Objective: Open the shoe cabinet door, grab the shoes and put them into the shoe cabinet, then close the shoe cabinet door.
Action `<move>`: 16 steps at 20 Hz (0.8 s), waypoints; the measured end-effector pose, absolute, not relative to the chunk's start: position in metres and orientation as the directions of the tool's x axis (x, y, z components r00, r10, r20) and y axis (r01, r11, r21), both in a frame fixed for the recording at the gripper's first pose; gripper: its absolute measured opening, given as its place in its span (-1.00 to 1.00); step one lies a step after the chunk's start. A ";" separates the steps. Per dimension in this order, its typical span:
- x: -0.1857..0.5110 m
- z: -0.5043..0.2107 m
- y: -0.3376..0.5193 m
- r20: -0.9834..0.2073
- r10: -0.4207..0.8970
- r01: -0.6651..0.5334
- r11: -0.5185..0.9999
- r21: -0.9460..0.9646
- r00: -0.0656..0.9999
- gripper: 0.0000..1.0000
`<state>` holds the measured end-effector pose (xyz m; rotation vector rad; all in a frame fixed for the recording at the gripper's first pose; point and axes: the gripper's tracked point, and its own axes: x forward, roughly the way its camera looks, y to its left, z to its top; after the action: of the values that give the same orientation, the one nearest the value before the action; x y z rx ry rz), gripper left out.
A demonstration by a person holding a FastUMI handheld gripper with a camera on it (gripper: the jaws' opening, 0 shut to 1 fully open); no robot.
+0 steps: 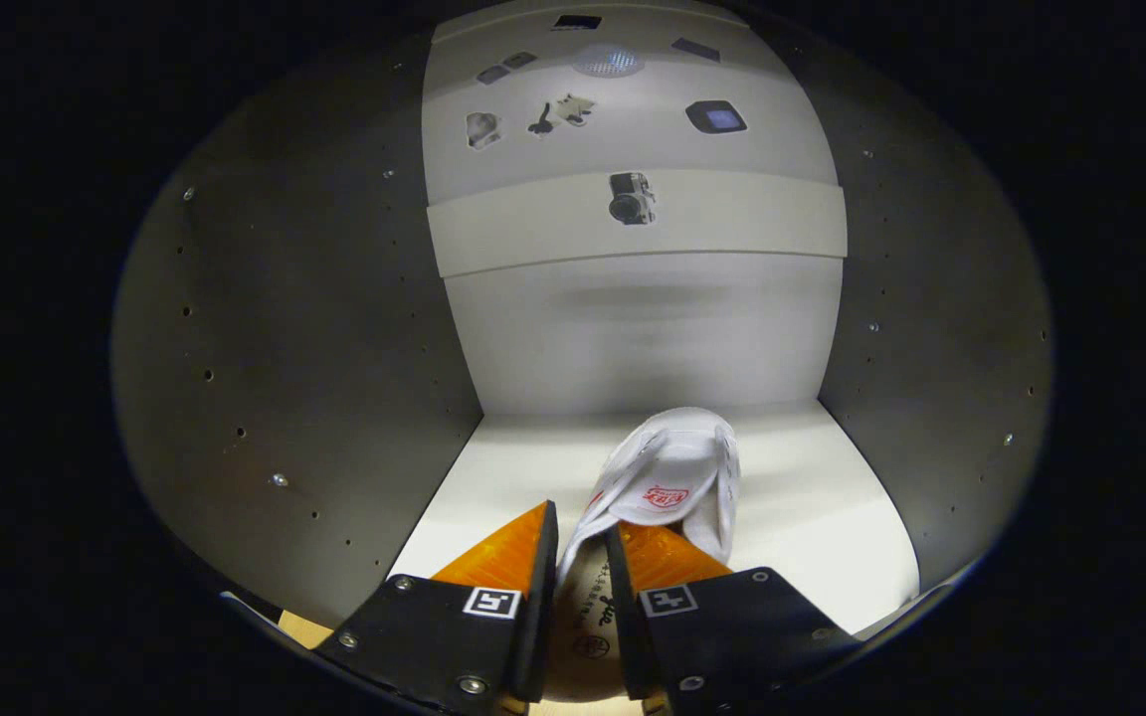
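Inside the shoe cabinet (294, 378), the tool (581, 552) holds a white shoe (677, 477) by its heel end, its two orange fingers (503, 557) set close together with the shoe's collar between them. One finger lies along the outside of the shoe, the other reaches into its opening above the tan insole (588, 617); both appear to press on the collar wall. The fingers are wedge-shaped, ribbed and glossy, mounted on matte black blocks that carry square black-and-white markers (491, 602). The shoe is a soft, canvas-like low sneaker with a rounded toe pointing away from the fingers toward the cabinet's back panel (648, 338), and a small red emblem (665, 495) on its tongue. It sits over the smooth white shelf floor (812, 517); whether its sole touches the floor cannot be told. Grey side walls, dotted with rows of small drilled holes and metal pins, flank the compartment. Above, a pale flat shelf board (732, 224) crosses the cabinet.
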<state>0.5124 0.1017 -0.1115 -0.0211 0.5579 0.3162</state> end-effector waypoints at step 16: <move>0.364 0.007 0.084 -0.249 0.307 -0.318 0.948 -0.002 0.918 -0.35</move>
<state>0.3644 0.0837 0.0074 -0.0432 0.2492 0.3213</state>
